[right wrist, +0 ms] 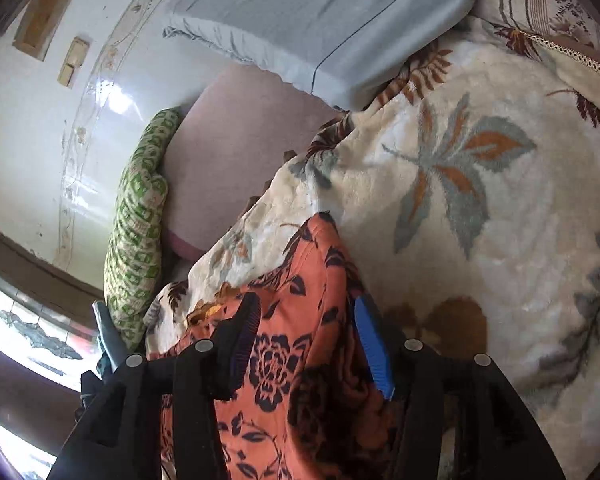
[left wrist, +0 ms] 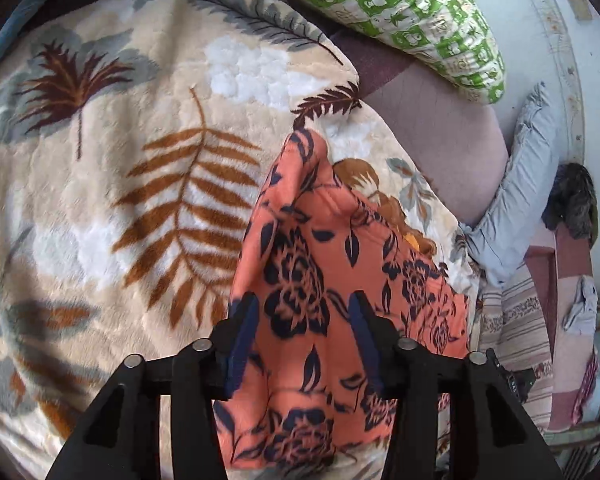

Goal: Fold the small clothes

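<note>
I'm seeing the garment [left wrist: 300, 280] lying on the blanket [left wrist: 120, 140], running toward 12 o'clock. Both the left gripper [left wrist: 302, 316] and the right gripper [right wrist: 306, 320] are spread apart, fingers straddling cloth.

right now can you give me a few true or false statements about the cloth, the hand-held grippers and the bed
1. The orange flowered cloth lies on a leaf-patterned blanket. True.
2. The left hand-held gripper is clamped tight on the cloth. False: its fingers stand apart, with the cloth showing between them.
3. A green and white checked pillow sits next to the wall. True.
4. The right hand-held gripper has its fingers apart over the cloth. True.
5. The cloth is plain blue. False: it is orange with dark flowers.
6. The pale blue pillow lies on top of the cloth. False: it lies apart from it, up by the wall.
</note>
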`<state>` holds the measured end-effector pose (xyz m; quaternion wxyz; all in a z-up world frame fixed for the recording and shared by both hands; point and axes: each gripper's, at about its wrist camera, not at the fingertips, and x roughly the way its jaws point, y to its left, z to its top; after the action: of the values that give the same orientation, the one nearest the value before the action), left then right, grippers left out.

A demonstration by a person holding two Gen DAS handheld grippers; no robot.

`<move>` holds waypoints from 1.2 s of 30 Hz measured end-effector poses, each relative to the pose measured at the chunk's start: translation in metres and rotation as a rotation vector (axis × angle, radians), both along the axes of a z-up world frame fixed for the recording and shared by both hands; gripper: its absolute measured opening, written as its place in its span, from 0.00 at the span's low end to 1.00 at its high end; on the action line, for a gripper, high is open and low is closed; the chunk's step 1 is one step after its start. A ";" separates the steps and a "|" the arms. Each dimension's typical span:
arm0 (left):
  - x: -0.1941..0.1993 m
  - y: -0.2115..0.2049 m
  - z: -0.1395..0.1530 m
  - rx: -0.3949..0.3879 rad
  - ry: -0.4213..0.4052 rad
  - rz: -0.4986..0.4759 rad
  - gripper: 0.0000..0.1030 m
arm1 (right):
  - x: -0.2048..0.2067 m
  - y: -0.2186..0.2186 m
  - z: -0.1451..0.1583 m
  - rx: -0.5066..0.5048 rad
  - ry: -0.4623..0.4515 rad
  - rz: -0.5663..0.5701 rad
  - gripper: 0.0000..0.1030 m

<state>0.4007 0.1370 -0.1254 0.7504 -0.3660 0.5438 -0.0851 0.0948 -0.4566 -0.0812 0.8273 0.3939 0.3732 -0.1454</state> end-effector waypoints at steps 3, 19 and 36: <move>-0.053 0.008 0.006 -0.038 -0.007 -0.028 0.52 | -0.020 0.027 -0.011 0.009 0.033 0.045 0.63; -0.096 0.008 -0.045 -0.090 0.125 0.109 0.19 | -0.038 0.055 -0.022 -0.171 0.181 0.063 0.12; -0.139 -0.007 0.055 0.125 -0.139 -0.056 0.58 | -0.039 0.100 0.021 -0.264 0.148 0.060 0.49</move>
<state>0.2616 0.1297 -0.0707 0.8049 -0.2967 0.5046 -0.0970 0.0556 -0.3570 -0.0602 0.8460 0.2588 0.4223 -0.1972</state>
